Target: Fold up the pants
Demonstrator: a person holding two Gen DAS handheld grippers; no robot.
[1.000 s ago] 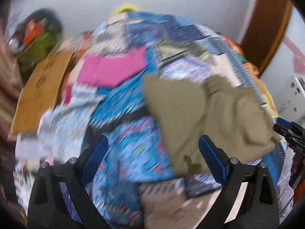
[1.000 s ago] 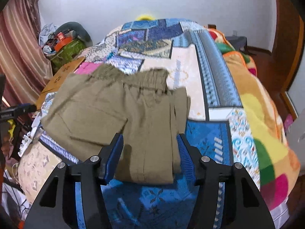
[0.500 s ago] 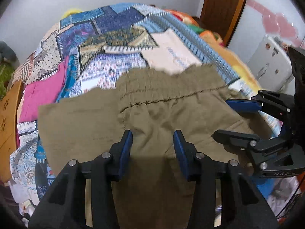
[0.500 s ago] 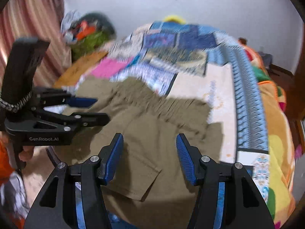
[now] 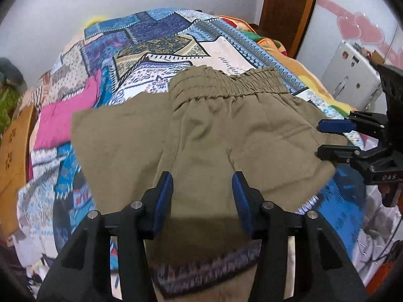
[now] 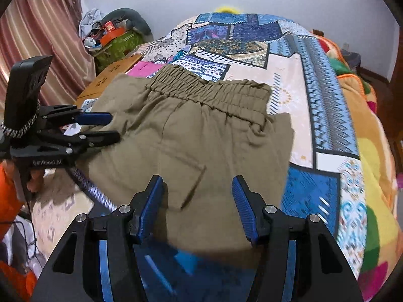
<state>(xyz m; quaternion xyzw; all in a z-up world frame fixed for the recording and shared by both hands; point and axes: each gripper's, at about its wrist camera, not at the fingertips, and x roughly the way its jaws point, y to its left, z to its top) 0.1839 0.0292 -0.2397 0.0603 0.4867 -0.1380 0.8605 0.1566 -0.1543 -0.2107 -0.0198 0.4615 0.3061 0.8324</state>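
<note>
You are working over a bed (image 5: 221, 47) covered in a patchwork bedspread (image 6: 254, 37) of blue, cream and pink panels, with an orange and yellow blanket (image 6: 372, 166) bunched along its right side. White walls close the room; a striped pink curtain (image 6: 37, 37) hangs at the left, beside a heap of bags and clutter (image 6: 113, 37) and a flat cardboard sheet (image 6: 110, 75). A brown wooden door (image 5: 289, 7) and a white cabinet (image 5: 352, 75) stand at the right in your left wrist view. The olive pants (image 5: 214, 136) lie partly folded on the near end of the bed, elastic waistband away from you, a folded portion sticking out to the left. Your left tool (image 5: 202, 201) hovers over the near part of the cloth, its jaws having just parted a little further, standing apart with nothing pinched between them. Your right tool (image 6: 197, 206) hangs likewise over the pants near a patch pocket (image 6: 186, 176), jaws apart and gripping nothing. The near hem of the pants is hidden behind both tools, the bedspread there is smeared by blur, and the object mounted high on the wall is cut off by the frame.
</note>
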